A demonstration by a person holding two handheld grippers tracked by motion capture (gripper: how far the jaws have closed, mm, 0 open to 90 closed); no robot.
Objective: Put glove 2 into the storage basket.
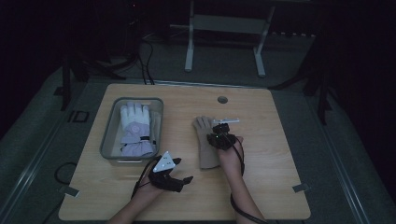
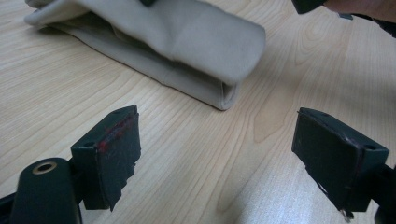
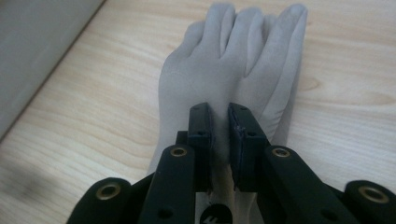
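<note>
You have one beige suede glove [image 1: 205, 142] flat on the wooden table [image 1: 271, 140], your right gripper [image 3: 219, 140] pinching it. Your left gripper [image 2: 215, 154] is spread and empty. One white glove [image 1: 135, 128] lies in one clear bin [image 1: 108, 130].

A light wooden table [image 1: 275, 186] with rounded corners has a small round hole [image 1: 222, 100] near its far edge. A clear plastic bin [image 1: 108, 140] sits on the left part of it. A tan glove [image 1: 204, 140] lies flat in the middle, with its fingers toward the far edge.
</note>
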